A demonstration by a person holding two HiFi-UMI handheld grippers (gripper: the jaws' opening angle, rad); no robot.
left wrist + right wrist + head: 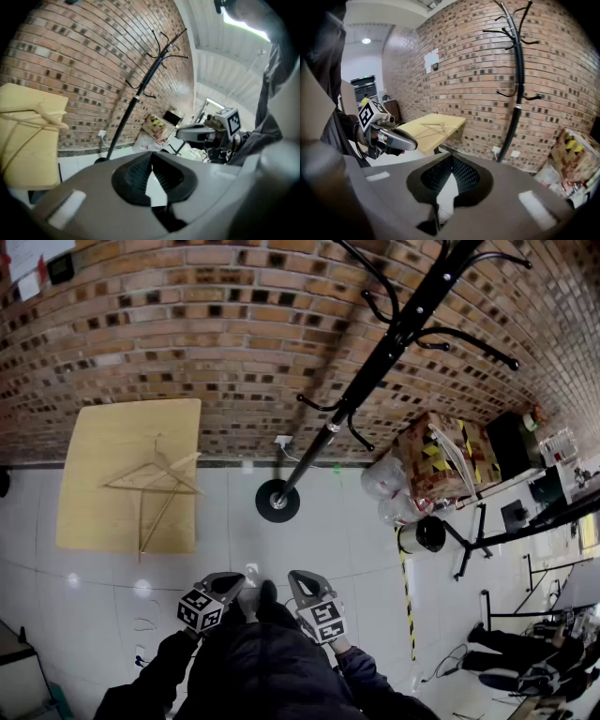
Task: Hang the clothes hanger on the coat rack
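Wooden clothes hangers (155, 479) lie in a small pile on a pale wooden table (112, 427) by the brick wall; they also show as hangers (28, 122) and hangers (432, 125). The black coat rack (375, 362) stands right of the table on a round base (277, 501), its hooks bare; it appears as rack (136, 98) and rack (518, 89). My left gripper (242, 579) and right gripper (298, 577) hang side by side low over the floor, well short of table and rack. Both are shut with nothing between the jaws, left (151, 157) and right (451, 159).
A cardboard box with yellow-black tape (441, 456), plastic bags (384, 479) and a dark drum (427, 535) crowd the floor right of the rack. Striped floor tape (408, 596) runs toward me. A wall socket (284, 441) sits behind the rack base.
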